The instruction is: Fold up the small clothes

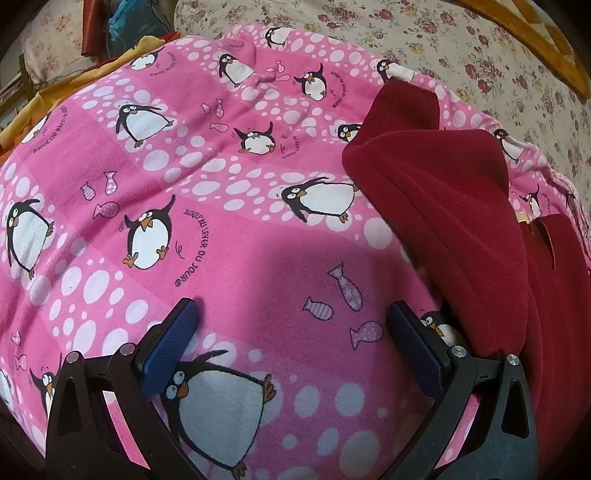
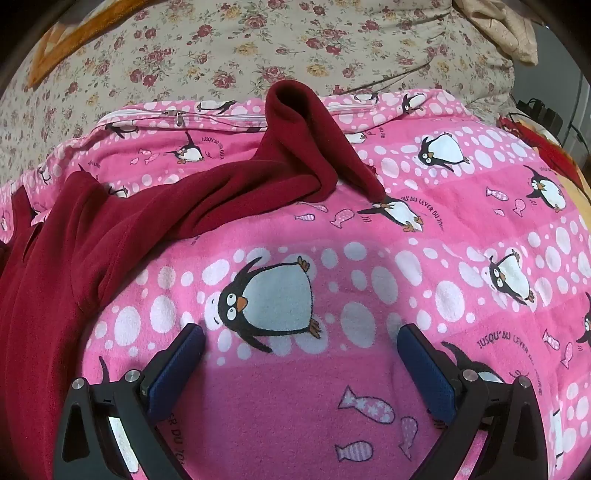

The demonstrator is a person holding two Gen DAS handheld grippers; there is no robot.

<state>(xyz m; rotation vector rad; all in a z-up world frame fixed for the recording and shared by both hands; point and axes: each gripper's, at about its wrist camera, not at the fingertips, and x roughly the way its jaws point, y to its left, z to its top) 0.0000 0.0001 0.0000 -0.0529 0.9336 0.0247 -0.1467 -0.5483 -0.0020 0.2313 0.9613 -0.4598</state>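
- Hand-held gripper, left [image 1: 293, 332], and hand-held gripper, right [image 2: 301, 354]: two, both spread wide, pinching nothing, hovering over the blanket.
- One dark red fleece garment [image 2: 110, 229] lies crumpled on one pink penguin-print blanket [image 2: 461, 229], over a floral bedsheet [image 2: 221, 48].
- Blanket print reads "JUSQU'AU LEVER DU JOUR".
- Only the right view shows a white zipper [image 2: 181, 119]; only the left shows a blue bag [image 1: 138, 24].
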